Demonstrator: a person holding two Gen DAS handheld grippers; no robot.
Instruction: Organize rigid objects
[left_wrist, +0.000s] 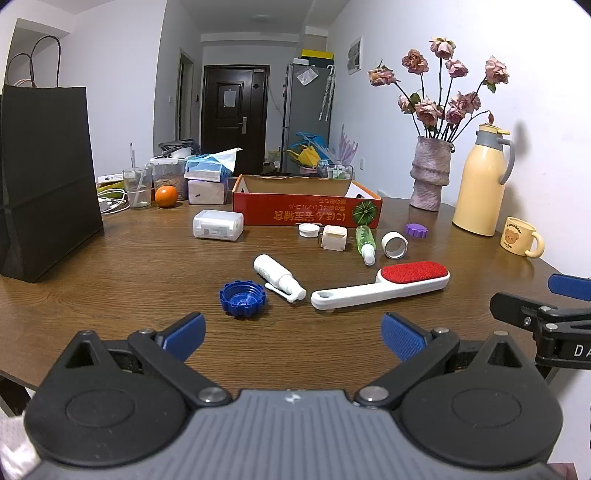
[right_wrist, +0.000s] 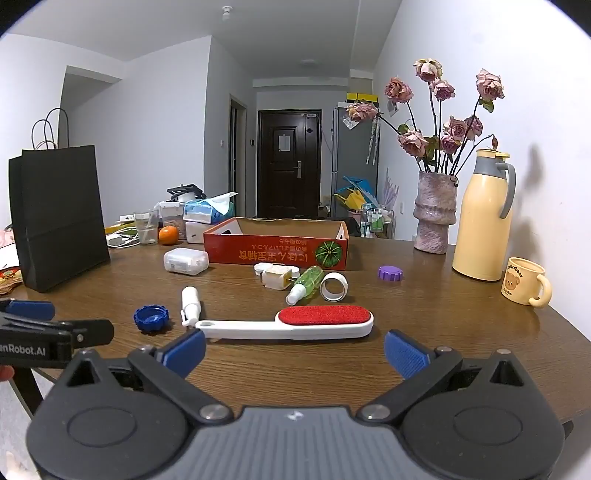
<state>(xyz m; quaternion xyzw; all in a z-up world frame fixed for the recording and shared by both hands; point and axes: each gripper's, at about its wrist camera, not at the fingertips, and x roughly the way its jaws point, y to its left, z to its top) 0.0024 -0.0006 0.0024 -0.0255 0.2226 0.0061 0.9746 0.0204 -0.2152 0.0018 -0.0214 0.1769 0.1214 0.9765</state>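
Loose items lie on the wooden table (left_wrist: 110, 266) before a red cardboard box (left_wrist: 306, 212): a blue cap (left_wrist: 242, 298), a white spray bottle (left_wrist: 279, 277), a white lint brush with a red pad (left_wrist: 380, 283), a green bottle (left_wrist: 364, 240), a white tape ring (left_wrist: 394, 244), a purple cap (left_wrist: 416, 230), a white case (left_wrist: 218, 224). My left gripper (left_wrist: 293, 334) hovers open and empty just short of the blue cap. My right gripper (right_wrist: 294, 350) is open and empty, close behind the lint brush (right_wrist: 291, 324).
A black paper bag (left_wrist: 46, 177) stands at the left. A vase of dried roses (left_wrist: 430, 173), a yellow jug (left_wrist: 480, 184) and a bear mug (left_wrist: 521, 236) line the right wall. A glass, an orange (left_wrist: 166, 195) and tissue packs crowd the far left.
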